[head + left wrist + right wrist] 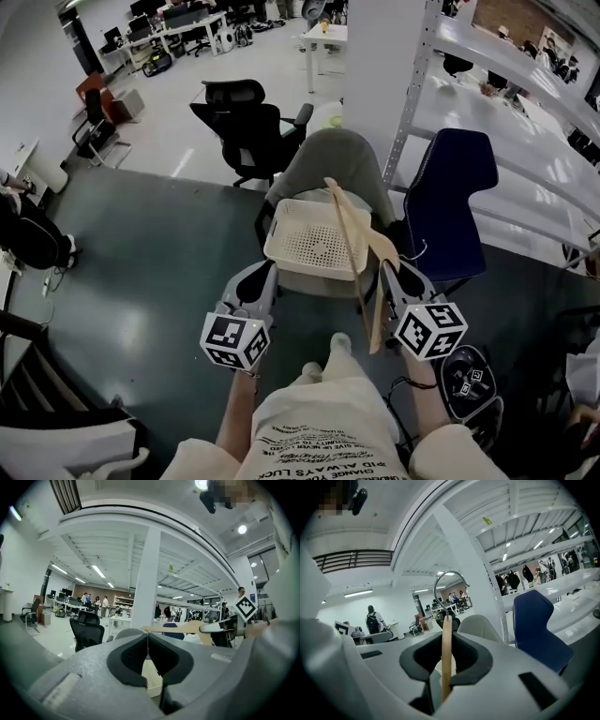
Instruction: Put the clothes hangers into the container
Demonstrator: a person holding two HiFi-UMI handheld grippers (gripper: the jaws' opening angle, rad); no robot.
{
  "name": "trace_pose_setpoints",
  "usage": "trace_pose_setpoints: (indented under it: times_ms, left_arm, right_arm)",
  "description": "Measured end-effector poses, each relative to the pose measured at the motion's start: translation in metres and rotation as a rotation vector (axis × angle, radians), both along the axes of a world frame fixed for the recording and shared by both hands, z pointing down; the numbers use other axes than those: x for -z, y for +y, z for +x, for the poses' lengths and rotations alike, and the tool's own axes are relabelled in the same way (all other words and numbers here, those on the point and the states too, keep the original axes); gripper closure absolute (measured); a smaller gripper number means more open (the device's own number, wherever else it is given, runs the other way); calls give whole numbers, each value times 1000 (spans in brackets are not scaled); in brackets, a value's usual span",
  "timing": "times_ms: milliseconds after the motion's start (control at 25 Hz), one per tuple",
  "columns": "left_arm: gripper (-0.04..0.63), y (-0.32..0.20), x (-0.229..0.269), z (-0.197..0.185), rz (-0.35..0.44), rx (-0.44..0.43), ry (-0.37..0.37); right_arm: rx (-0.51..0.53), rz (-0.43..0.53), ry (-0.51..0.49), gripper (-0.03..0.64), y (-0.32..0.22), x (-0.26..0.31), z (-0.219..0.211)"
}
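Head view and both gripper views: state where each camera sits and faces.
Head view: on the person's head, looking steeply down at the basket on a grey chair; left tool, right tool, forearms and shirt show.
Left gripper view: on the left tool, looking forward past its closed jaws; the right tool shows at right.
Right gripper view: on the right tool, looking along the hanger it clamps.
Shared: all three show the hanger.

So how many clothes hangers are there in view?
1: a wooden hanger clamped in the right gripper, at the right edge of the perforated basket. Others may be hidden.
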State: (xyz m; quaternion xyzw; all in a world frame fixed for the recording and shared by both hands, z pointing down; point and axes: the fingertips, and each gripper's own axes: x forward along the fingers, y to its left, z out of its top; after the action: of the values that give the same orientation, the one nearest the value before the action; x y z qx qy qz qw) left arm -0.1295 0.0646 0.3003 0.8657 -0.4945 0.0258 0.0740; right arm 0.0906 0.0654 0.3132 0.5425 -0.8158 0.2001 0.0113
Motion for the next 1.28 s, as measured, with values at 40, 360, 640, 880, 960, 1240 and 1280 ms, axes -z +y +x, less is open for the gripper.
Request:
trace_pose_setpoints:
  times_ms: [40, 360, 640, 880, 960, 1240, 1280]
  left_arm:
    - [572, -6, -2, 1, -7, -3, 1]
    - [572, -62, -29, -6, -78, 12, 15]
    - [572, -127, -58, -5, -171, 43, 35]
    - [572, -176, -92, -2, -253, 61, 43]
    - [572, -185, -104, -2, -291, 73, 51]
    - [572, -216, -143, 4, -397, 94, 51]
    - [572, -220, -149, 6, -414, 97, 50]
  right_arm:
    - [5, -4, 1, 561, -6, -1, 0]
    - [64, -57, 7, 561, -69, -24, -6]
    - [139, -153, 30, 561, -138, -53, -8]
    - [205, -235, 60, 561, -190, -87, -13]
    - [221, -265, 63, 561, -201, -97, -14]
    - [325, -354, 71, 561, -234, -133, -22]
    - [332, -366, 78, 561, -238, -140, -22]
